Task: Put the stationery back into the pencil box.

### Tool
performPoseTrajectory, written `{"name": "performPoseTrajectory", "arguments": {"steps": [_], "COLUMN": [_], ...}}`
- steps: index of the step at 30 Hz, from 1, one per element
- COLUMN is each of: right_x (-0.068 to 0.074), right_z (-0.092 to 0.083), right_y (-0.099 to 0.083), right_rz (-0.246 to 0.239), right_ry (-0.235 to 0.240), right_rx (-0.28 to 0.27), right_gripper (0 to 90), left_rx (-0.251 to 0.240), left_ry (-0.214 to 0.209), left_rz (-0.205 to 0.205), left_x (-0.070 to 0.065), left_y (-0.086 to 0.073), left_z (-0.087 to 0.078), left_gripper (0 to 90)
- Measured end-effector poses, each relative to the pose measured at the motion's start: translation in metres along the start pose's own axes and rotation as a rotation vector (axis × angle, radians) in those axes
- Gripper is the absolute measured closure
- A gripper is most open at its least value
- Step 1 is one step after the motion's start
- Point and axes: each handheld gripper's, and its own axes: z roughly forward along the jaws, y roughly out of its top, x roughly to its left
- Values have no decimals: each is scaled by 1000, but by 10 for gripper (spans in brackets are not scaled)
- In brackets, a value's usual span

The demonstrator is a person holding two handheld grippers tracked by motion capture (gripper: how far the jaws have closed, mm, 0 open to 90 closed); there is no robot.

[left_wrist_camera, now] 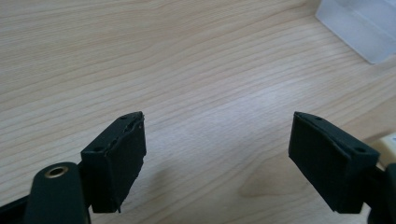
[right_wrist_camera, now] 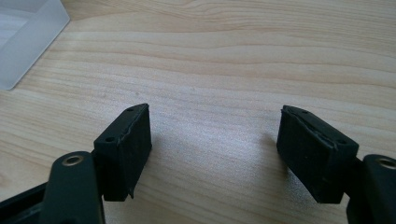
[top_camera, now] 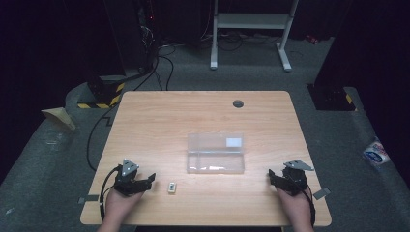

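Note:
A clear plastic box (top_camera: 215, 153) with a white label lies in the middle of the wooden table (top_camera: 203, 116). A small pale block (top_camera: 171, 187) rests on the wood near the front edge, left of centre. My left gripper (top_camera: 149, 180) sits low by the front left, jaws open and pointing right toward the block, a short gap away. In the left gripper view the open gripper (left_wrist_camera: 217, 140) holds nothing; the block (left_wrist_camera: 386, 143) peeks past the right jaw and the box (left_wrist_camera: 359, 28) shows at top right. My right gripper (top_camera: 272, 177) rests open at the front right, empty (right_wrist_camera: 215, 140), with the box (right_wrist_camera: 23, 37) at upper left.
A dark cable hole (top_camera: 238, 103) sits near the table's far edge. Beyond the table, a white stand (top_camera: 251, 29) and cables lie on the grey floor. A yellow-black striped base (top_camera: 104, 94) is at far left, a blue-white bag (top_camera: 375, 153) at right.

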Motion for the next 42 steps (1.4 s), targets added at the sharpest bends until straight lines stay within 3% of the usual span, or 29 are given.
{"name": "performPoseTrajectory", "arguments": {"steps": [8, 12, 13, 16, 32, 37, 42], "right_x": [0, 0, 0, 0, 0, 0, 0], "right_z": [0, 0, 0, 0, 0, 0, 0], "right_y": [0, 0, 0, 0, 0, 0, 0], "right_rz": [-5, -6, -4, -3, -6, -6, -6], "right_ry": [3, 2, 4, 3, 10, 10, 10], "right_rx": [-3, -3, -2, -2, -2, -2, -1], "right_gripper": [263, 263, 263, 262, 260, 260, 260], "left_rx": [-5, 3, 4, 11, 9, 26, 30], "left_ry": [-45, -83, -98, -108, -150, -146, -137], "left_rz": [25, 48, 71, 90, 94, 117, 116], "left_x": [-19, -32, -38, -44, -68, -77, -79], "left_y": [4, 4, 3, 2, 0, -3, -5], "left_z": [1, 1, 0, -2, -3, -2, 0], "left_gripper": [192, 192, 200, 204, 204, 210, 291]}}
